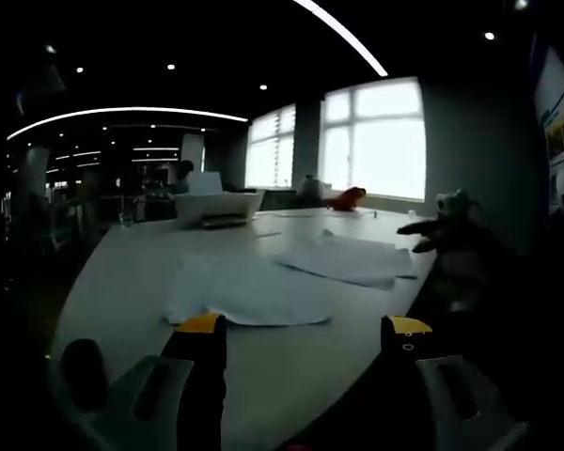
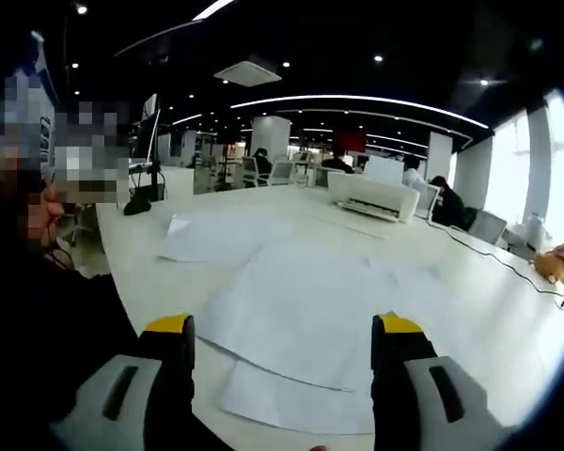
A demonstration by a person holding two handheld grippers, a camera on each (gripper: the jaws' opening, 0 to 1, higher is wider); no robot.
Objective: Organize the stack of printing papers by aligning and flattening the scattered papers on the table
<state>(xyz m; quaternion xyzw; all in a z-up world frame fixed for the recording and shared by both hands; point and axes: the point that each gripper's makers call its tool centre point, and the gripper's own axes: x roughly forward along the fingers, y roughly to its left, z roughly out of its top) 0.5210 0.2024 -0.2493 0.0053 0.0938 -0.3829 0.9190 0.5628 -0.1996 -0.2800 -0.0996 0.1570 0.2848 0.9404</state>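
White table (image 2: pixel 508 329) holds scattered papers (image 2: pixel 301 310) and a printer (image 2: pixel 374 197); both grippers spread, holding nothing.

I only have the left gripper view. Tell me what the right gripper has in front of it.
Observer: The right gripper is open, its jaws apart above a spread of overlapping paper sheets on the white table.
Operator: Report any paper lying apart from that spread.
Observer: One separate sheet lies farther along the table, toward the left of the right gripper view, with one corner curled up.
Operator: Name what stands beyond the papers.
Observer: A white printer sits at the far end of the table, and a cable runs along the table's right side.
Operator: Say who is near.
Observer: A person in dark clothing is close on the left edge of that view.
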